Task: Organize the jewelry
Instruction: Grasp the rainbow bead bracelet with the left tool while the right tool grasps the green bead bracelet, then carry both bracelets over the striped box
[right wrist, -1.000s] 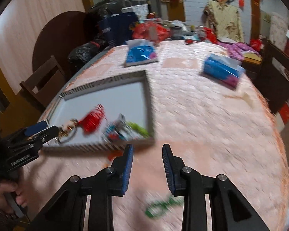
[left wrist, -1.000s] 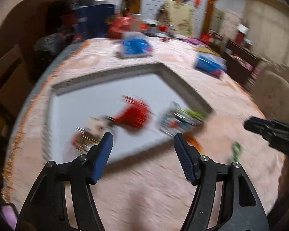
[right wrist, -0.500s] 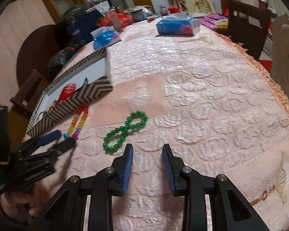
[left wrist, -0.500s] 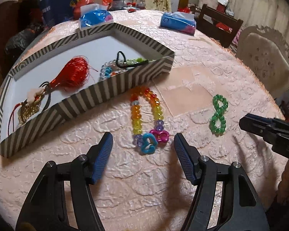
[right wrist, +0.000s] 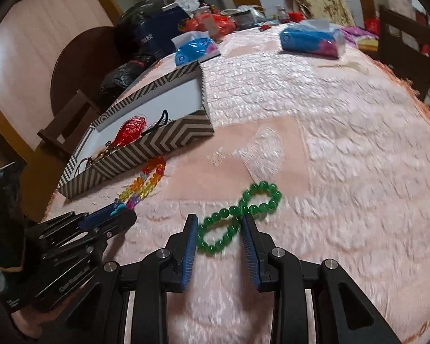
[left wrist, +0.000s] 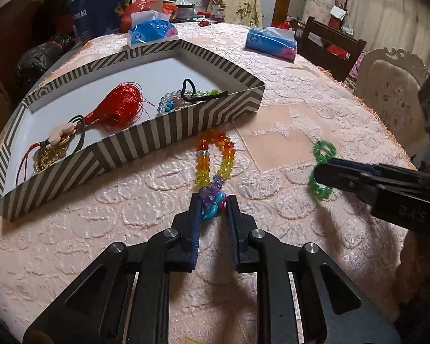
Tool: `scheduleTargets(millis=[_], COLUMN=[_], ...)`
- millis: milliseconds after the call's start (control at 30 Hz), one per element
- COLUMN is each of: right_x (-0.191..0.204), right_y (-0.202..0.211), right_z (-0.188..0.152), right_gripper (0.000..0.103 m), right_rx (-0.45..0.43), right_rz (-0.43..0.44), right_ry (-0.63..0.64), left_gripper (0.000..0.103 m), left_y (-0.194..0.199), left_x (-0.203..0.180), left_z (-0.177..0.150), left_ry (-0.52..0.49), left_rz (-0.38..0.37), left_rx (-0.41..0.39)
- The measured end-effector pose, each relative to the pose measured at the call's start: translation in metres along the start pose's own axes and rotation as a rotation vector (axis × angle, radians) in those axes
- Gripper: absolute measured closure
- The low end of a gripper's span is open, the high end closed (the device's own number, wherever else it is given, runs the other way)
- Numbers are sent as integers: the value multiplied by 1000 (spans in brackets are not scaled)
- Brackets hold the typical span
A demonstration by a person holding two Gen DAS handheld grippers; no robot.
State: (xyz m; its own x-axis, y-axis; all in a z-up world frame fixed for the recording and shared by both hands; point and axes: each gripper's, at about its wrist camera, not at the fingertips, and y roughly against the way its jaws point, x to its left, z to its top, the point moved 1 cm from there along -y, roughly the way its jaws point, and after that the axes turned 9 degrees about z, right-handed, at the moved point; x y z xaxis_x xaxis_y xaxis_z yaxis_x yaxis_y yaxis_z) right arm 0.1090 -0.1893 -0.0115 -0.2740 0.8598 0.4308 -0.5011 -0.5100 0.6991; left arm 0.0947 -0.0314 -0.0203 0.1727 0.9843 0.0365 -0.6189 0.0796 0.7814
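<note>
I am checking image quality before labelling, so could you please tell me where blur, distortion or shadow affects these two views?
Left wrist view: sharp centre, fisheye bending the striped cardboard box; the green bead bracelet and right gripper are smeared. Right wrist view: streaky motion blur across the pink quilted tablecloth, bracelet slightly soft. Both: dark vignetted corners, soft gripper shadows.

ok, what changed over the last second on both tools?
Both tools dropped from above the tray to the table. The left tool was wide open; its jaws are now closing on the clasp end of the rainbow bracelet. The right tool now straddles one loop of the green bracelet, its gap unchanged, not gripping. The striped tray and its contents stayed put.
</note>
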Motion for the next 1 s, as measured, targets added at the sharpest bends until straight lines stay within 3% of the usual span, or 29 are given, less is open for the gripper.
scheduleTargets(millis=[333, 567, 767, 1000], right_x=[10, 10, 0, 1], right_y=[-19, -27, -13, 12], right_z=[14, 20, 15, -9], right_gripper=[73, 69, 91, 92], right_rx=[12, 26, 28, 64], right_rz=[-132, -167, -163, -103], right_ry=[163, 201, 142, 51], left_gripper=[87, 87, 87, 87], left_y=[1, 1, 1, 2], left_x=[0, 0, 2, 7], left_z=[0, 0, 0, -1], left_ry=[7, 6, 15, 43], left_rz=[-3, -2, -14, -50], left_rx=[1, 1, 2, 2])
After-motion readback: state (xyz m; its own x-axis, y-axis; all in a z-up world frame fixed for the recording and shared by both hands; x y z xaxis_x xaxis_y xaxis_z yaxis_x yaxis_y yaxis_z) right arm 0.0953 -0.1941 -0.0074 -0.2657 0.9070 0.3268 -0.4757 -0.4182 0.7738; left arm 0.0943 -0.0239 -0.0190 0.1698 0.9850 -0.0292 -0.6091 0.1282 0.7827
